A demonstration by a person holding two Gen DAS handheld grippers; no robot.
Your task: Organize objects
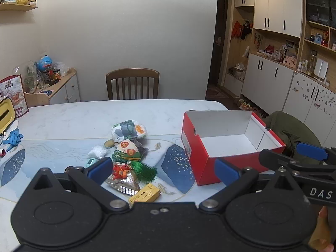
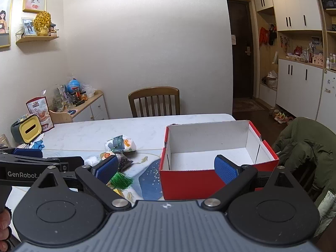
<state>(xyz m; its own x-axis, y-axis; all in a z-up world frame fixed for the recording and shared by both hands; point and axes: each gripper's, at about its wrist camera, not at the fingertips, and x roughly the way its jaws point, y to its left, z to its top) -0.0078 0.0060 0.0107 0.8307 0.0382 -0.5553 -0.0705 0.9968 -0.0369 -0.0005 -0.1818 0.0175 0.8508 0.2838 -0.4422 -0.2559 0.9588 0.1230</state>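
Left wrist view: left gripper (image 1: 163, 171) fingers spread wide above small items (image 1: 128, 159); right gripper (image 2: 166, 169) likewise wide, facing the red box (image 2: 189, 182) on the surface (image 1: 84, 115).

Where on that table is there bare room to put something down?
The far stretch of the table, between the wooden chair and the pile of trinkets, is bare. So is the floor inside the red box. The gap between pile and box is narrow. The left edge by the yellow container is crowded.

Marble table (image 1: 84, 117) — trinkets (image 1: 128, 157), red box (image 1: 201, 168)
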